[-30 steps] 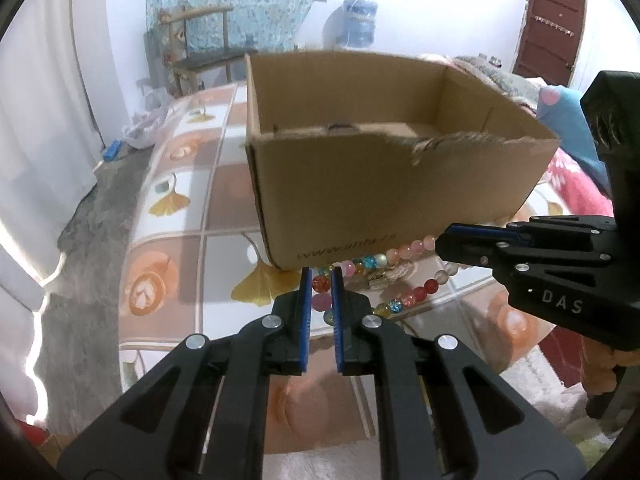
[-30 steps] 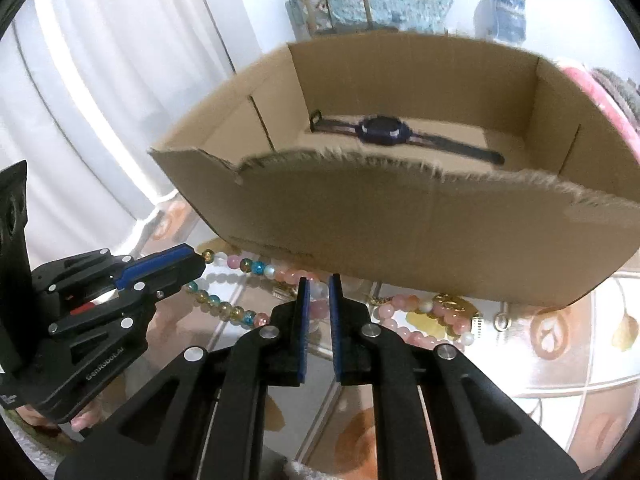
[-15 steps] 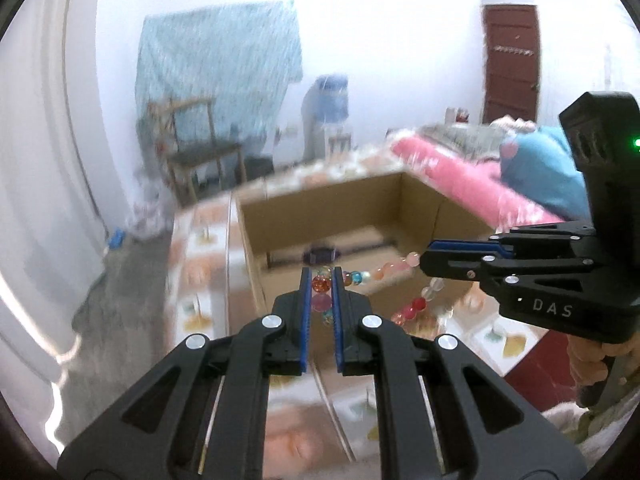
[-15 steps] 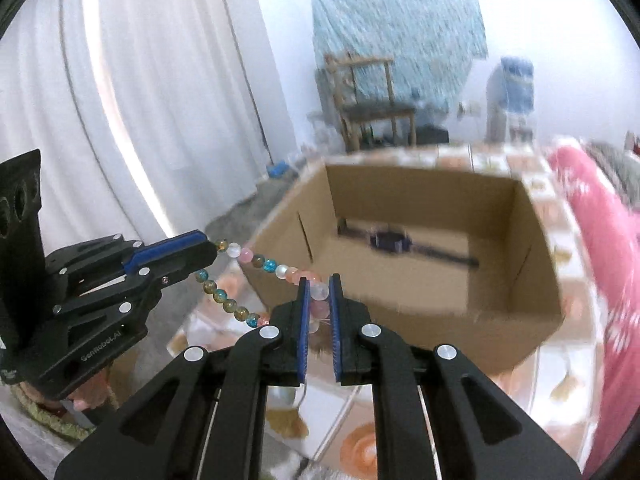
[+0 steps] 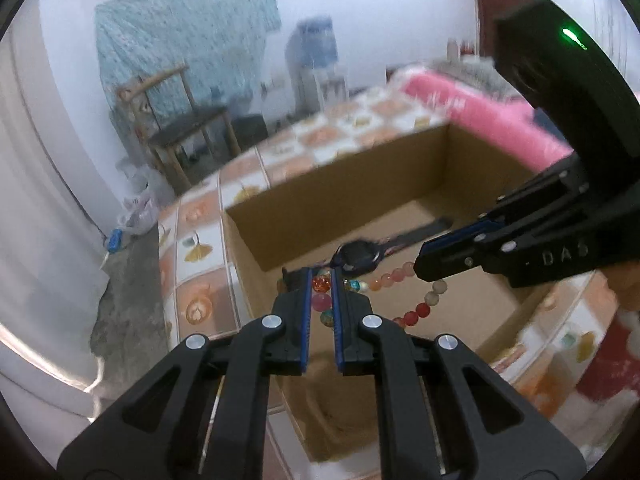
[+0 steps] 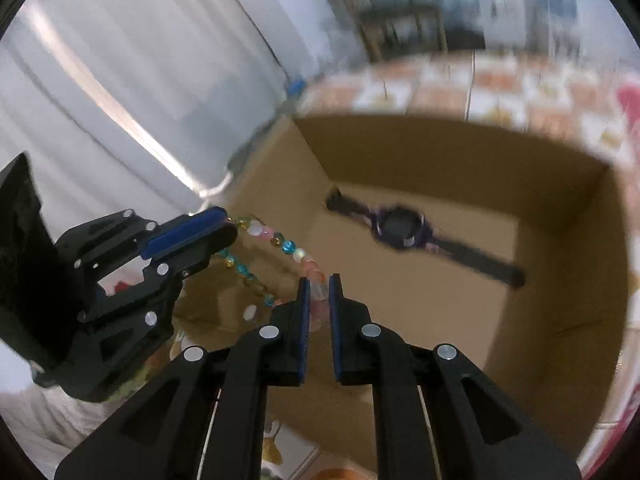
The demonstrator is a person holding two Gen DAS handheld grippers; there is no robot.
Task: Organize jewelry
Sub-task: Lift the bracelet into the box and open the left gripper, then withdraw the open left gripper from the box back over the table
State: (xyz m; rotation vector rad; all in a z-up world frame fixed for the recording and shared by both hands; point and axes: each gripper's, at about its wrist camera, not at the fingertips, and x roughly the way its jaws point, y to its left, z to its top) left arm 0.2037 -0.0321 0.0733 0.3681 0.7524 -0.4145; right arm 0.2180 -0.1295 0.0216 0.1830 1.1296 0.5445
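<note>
A bead necklace (image 5: 390, 278) of pink, red, blue and clear beads hangs stretched between both grippers above an open cardboard box (image 5: 344, 184). My left gripper (image 5: 322, 296) is shut on one end of the necklace. My right gripper (image 6: 318, 292) is shut on the other end; the necklace (image 6: 288, 246) sags between them in the right wrist view. A dark purple wristwatch (image 6: 402, 226) lies flat on the floor of the box (image 6: 560, 264); it also shows in the left wrist view (image 5: 358, 256).
The box stands on a table with an orange and white patterned cloth (image 5: 200, 248). A wooden chair (image 5: 180, 128), a water dispenser (image 5: 314, 56) and a pink bedcover (image 5: 472, 108) lie beyond. White curtains (image 6: 120, 80) hang on the left.
Both grippers lifted the necklace off the table in front of the box, raised it above the rim, and now hold it over the box interior.
</note>
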